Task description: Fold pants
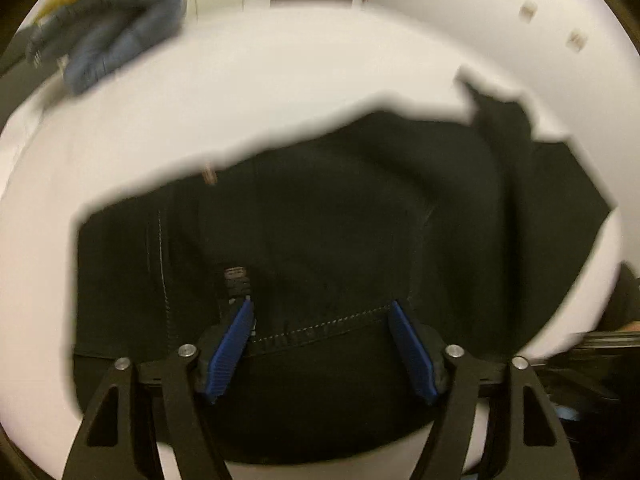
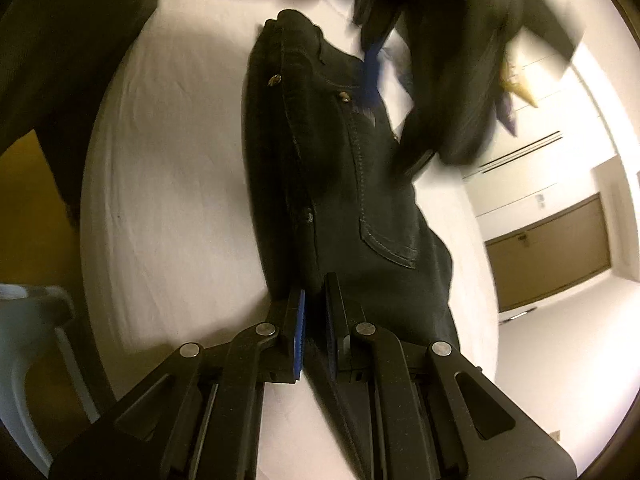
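Note:
Black jeans (image 1: 320,220) lie folded on a white bed sheet (image 1: 240,92). My left gripper (image 1: 322,312) is open just above them, its blue pads (image 1: 232,344) wide apart over a stitched hem. In the right wrist view the black jeans (image 2: 340,200) stretch away from the camera, with rivets and a coin pocket showing. My right gripper (image 2: 314,300) is shut on the near edge of the jeans. The left gripper (image 2: 374,68) shows blurred at the far end of the jeans.
A bundle of blue-grey clothing (image 1: 108,36) lies at the far left of the bed. A white wall with small fittings (image 1: 528,12) is at the right. A brown door (image 2: 552,248) and pale wall stand beyond the bed. A grey-white object (image 2: 28,340) sits low left.

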`<state>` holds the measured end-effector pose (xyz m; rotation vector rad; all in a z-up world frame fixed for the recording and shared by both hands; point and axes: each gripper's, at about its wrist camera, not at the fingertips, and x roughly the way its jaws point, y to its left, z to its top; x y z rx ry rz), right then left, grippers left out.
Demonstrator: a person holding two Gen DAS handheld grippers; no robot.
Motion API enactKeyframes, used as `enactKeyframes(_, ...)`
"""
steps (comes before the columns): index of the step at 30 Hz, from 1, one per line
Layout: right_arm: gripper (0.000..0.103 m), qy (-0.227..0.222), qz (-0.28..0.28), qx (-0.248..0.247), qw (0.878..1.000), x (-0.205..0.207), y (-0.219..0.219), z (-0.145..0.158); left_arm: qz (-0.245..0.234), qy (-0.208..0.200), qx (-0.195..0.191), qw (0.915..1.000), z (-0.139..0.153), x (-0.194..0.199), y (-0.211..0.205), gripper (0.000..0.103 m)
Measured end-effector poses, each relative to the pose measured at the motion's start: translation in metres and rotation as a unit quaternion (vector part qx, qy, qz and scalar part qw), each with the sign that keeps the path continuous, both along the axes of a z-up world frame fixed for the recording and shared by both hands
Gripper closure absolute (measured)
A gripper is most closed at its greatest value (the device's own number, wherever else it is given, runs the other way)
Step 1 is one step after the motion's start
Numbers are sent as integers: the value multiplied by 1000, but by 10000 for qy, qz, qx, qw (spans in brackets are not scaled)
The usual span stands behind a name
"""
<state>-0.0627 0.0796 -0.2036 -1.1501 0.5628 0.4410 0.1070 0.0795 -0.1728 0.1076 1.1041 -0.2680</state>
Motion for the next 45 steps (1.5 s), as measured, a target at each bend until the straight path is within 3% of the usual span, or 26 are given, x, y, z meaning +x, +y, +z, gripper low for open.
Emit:
enactKeyframes(4, 91, 454, -470, 1037, 9925, 1, -24, 34, 80, -109, 17, 9999, 0, -8, -4, 30)
enactKeyframes(5, 90, 818, -835, 1821, 9763, 8, -45, 55, 60, -88, 15, 9999, 1, -9, -3, 31)
enactKeyframes(6, 89, 984, -1094, 2241, 9634, 14, -59, 65, 21, -61, 18, 10000, 2, -9, -4, 31)
enactKeyframes(7, 80, 1321, -1756, 3088, 9254, 31, -94, 83, -21, -29, 49, 10000, 4, -11, -5, 31)
enactKeyframes(8, 54, 1554, -2250, 3650, 8899, 46, -125, 94, -31, 4, 75, 10000, 8, -14, -7, 31)
enactKeyframes(10, 25, 1657, -3110, 4691, 8098, 77, -194, 117, -24, -22, -76, 10000, 19, -17, -8, 32)
enactKeyframes(12, 25, 1625, -3733, 5284, 7450, 112, -260, 136, 12, -201, -227, 9995, 30, -18, -12, 32)
enactKeyframes(14, 25, 1625, -4246, 5264, 7185, 153, -307, 146, 59, -270, -264, 9993, 31, -11, -21, 32)
enactKeyframes(16, 25, 1668, -4765, 4865, 7131, 202, -342, 147, 145, -55, -336, 9993, 16, -1, -25, 32)
enactKeyframes(18, 25, 1781, -5201, 4587, 6981, 253, -372, 142, 176, -22, -298, 9994, 1, 3, -30, 30)
enactKeyframes(21, 25, 2185, -5828, 4262, 6565, 325, -409, 118, 191, -2, -296, 9994, -1, 2, -32, 30)
enactKeyframes(26, 25, 2238, -6497, 3978, 6080, 396, -435, 74, 154, 24, -362, 9992, -4, 2, -29, 29)
enactKeyframes(28, 25, 2355, -6574, 3910, 5996, 408, -435, 62, 132, 15, -368, 9992, -4, 2, -28, 29)
enactKeyframes(32, 23, 2271, -6650, 3222, 6344, 431, -422, 51, 117, -14, -394, 9992, -2, -3, -22, 29)
enactKeyframes(36, 25, 2222, -6680, 2918, 6475, 445, -419, 46, 130, -53, -391, 9991, -2, -4, -23, 28)
enactKeyframes(39, 51, 2257, -6485, 2873, 6678, 452, -417, 49, 127, -82, -352, 9993, -3, -4, -27, 26)
enactKeyframes(40, 69, 2251, -6470, 2882, 6691, 455, -420, 52, 125, -86, -347, 9993, -4, -4, -28, 26)
enactKeyframes(41, 80, 2249, -6465, 2872, 6701, 456, -423, 53, 128, -86, -343, 9993, -4, -4, -29, 25)
enactKeyframes(43, 94, 2269, -6460, 3001, 6642, 457, -438, 57, 123, -89, -335, 9993, -4, -4, -31, 25)
enactKeyframes(45, 98, 2231, -6445, 3423, 6463, 449, -469, 71, 122, -91, -335, 9993, -4, -3, -32, 25)
